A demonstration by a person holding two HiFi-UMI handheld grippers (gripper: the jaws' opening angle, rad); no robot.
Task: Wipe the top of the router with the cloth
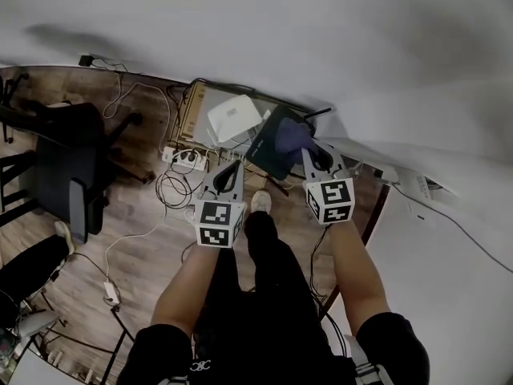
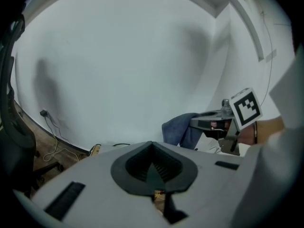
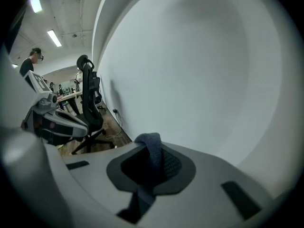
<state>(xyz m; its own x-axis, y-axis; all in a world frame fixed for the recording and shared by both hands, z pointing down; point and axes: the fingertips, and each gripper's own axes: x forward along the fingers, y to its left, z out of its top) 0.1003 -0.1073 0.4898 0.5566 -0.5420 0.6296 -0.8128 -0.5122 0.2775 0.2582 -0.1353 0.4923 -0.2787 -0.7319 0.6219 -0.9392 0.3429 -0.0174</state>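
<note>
Router (image 1: 268, 147) sits below the cloth (image 1: 293, 137), pinched thinly by the right gripper (image 1: 314, 155); dragging might tug it free. Left gripper (image 1: 231, 171) clenched, empty.

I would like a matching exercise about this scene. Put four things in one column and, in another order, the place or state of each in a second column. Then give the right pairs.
Things
1. cloth
2. left gripper
3. office chair
4. white device

Places or states
A. stands on the wood floor, at the person's left
B. jaws together, holding nothing
C. clamped in the right gripper
D. lies on the cardboard box

Pairs: 1-C, 2-B, 3-A, 4-D
</note>
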